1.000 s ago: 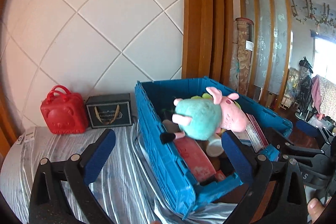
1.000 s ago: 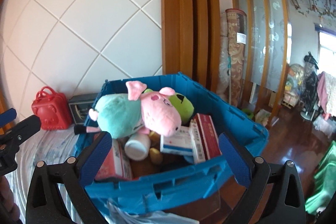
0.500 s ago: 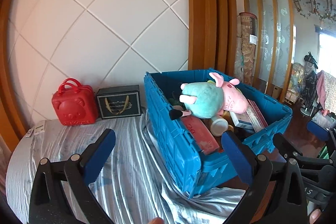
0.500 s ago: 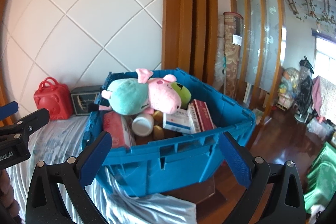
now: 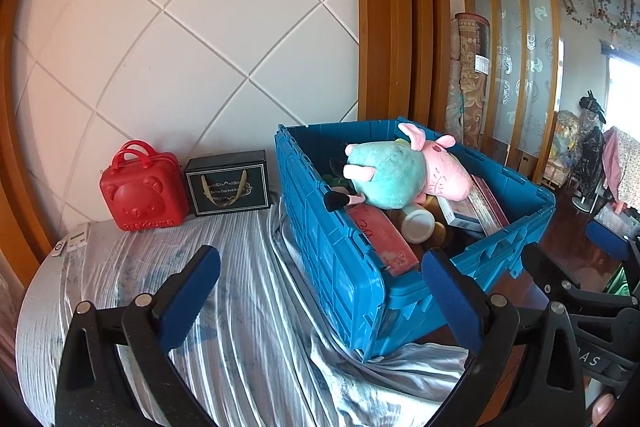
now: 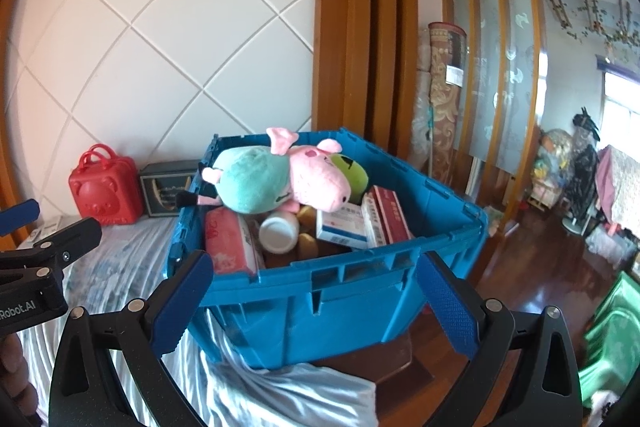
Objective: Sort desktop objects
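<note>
A blue plastic crate (image 5: 340,259) (image 6: 360,291) stands at the right end of a table covered in silver cloth (image 5: 180,307). In it lie a pink and teal plush pig (image 5: 404,171) (image 6: 280,179), a white jar (image 6: 279,235), a pink tissue pack (image 6: 228,241), medicine boxes (image 6: 360,223) and a green plush (image 6: 352,175). My left gripper (image 5: 320,291) is open and empty, short of the crate's near left corner. My right gripper (image 6: 314,303) is open and empty in front of the crate's near wall.
A red bear-faced case (image 5: 142,187) and a dark gift box (image 5: 228,185) stand against the white tiled wall. Two small white remotes (image 5: 74,239) lie at the table's left edge. Wooden pillars (image 5: 392,15) rise behind the crate; wood floor lies to the right.
Both grippers have pulled back from the crate, which now looks smaller and farther. The plush pig lies in the crate as before. Both stay open.
</note>
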A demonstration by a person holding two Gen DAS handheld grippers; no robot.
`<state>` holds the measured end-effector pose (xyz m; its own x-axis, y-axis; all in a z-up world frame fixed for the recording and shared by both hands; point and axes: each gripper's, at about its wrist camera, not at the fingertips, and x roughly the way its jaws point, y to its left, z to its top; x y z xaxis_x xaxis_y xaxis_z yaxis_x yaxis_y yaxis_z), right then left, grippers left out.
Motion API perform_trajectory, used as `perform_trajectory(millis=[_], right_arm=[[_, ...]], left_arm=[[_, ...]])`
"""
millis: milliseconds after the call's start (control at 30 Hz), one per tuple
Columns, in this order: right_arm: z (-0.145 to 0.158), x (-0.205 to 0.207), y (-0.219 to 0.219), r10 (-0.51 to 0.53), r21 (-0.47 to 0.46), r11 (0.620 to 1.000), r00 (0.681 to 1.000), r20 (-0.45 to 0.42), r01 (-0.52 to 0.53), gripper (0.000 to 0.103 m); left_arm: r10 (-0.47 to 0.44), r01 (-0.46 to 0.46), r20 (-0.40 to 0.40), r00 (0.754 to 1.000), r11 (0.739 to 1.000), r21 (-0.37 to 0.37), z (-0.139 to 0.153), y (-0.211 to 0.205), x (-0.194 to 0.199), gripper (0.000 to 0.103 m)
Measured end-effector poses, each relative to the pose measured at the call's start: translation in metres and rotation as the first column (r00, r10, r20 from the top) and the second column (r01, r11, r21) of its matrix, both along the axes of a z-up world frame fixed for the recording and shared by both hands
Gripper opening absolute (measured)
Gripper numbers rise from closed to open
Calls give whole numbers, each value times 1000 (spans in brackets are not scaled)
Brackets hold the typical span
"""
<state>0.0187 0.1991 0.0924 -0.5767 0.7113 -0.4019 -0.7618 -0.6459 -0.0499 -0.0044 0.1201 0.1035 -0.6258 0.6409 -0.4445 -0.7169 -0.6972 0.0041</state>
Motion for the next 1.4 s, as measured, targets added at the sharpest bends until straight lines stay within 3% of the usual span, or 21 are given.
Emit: perform_trajectory(millis=[1400], right_arm=[[-5, -4, 21, -15, -14, 1000, 1000, 18, 15, 103]], left_arm=[[1, -1, 15, 1000, 999, -38, -7, 22, -6, 102]])
